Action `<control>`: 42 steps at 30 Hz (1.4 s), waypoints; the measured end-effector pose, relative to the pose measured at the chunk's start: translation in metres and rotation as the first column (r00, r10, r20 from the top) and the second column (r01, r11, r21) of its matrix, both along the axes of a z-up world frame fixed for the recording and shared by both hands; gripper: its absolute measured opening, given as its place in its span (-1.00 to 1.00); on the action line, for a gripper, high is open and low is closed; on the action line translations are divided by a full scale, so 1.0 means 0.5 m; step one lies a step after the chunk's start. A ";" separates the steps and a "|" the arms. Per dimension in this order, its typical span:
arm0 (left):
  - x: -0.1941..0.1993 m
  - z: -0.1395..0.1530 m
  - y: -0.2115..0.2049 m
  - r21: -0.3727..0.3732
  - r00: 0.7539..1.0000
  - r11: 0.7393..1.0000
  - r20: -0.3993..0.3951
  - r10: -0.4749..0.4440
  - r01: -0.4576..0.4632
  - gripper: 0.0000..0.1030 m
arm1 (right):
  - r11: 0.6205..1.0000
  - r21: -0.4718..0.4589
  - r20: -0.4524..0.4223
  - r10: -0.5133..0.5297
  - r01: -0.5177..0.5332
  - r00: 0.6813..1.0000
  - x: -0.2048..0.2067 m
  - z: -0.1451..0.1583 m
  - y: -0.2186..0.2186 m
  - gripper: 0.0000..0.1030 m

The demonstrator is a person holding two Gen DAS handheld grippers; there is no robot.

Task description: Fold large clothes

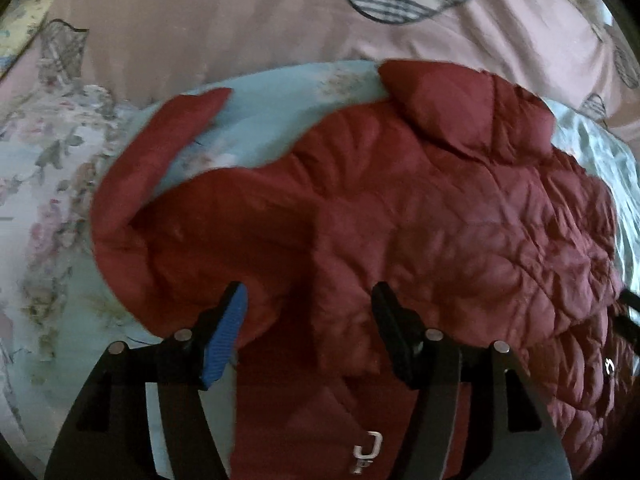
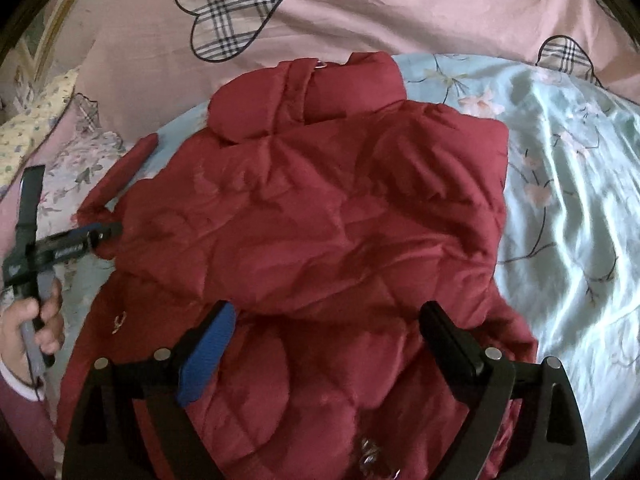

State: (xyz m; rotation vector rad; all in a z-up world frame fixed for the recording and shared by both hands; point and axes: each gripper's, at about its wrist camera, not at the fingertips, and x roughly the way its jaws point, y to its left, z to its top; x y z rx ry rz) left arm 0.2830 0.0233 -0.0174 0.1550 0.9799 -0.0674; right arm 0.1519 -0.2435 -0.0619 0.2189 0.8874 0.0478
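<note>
The red quilted jacket (image 1: pixel 400 208) lies spread on the bed, over a pale blue floral sheet (image 1: pixel 52 216), with a pink duvet with plaid hearts (image 1: pixel 240 16) behind it. In the left wrist view the picture is blurred, the jacket's lower hem is cut off by the frame's bottom edge, and the claw's frame hides part of the fabric there. One sleeve (image 1: pixel 132 184) curves out to the left, and the collar (image 1: pixel 464 112) sits at the far end. A small metal zip pull (image 1: pixel 368 456) shows low down.

The left claw (image 1: pixel 310 308) is spread, its blue pad and black pad apart above the jacket, nothing pinched between them.

The right wrist view shows what the other does not: the person's left hand (image 2: pixel 32 328) at the left edge, gripping the handle of the left claw (image 2: pixel 104 234), whose tip is just beside the sleeve; whether it touches cannot be told. The right claw (image 2: pixel 326 324) is spread wide over the jacket's (image 2: pixel 340 208) lower half, holding nothing. To the right, the sheet (image 2: pixel 568 208) lies wrinkled and bare.
</note>
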 end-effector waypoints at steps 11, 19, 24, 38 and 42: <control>0.152 0.038 0.058 0.326 0.985 0.932 0.121 0.125 -0.159 0.65 | 0.999 0.036 0.034 0.032 -0.033 0.999 -0.034 0.011 0.026 0.83; 0.261 -0.031 0.154 0.333 0.974 0.917 0.017 0.228 -0.220 0.13 | 0.999 0.050 0.046 0.013 -0.015 0.999 -0.046 0.017 0.020 0.83; 0.254 -0.026 0.197 0.183 0.967 0.951 -0.008 0.255 -0.249 -0.78 | 0.998 0.066 0.055 0.010 -0.014 0.998 -0.052 0.019 0.018 0.83; 0.078 0.089 0.129 -0.233 0.982 0.968 0.137 0.131 -0.097 -0.86 | 0.996 0.076 0.054 0.032 -0.036 0.998 -0.056 0.020 0.033 0.83; 0.025 0.114 0.084 -0.316 0.982 0.948 0.173 0.076 -0.018 -0.86 | 0.996 0.085 0.049 0.022 -0.026 0.999 -0.060 0.016 0.024 0.83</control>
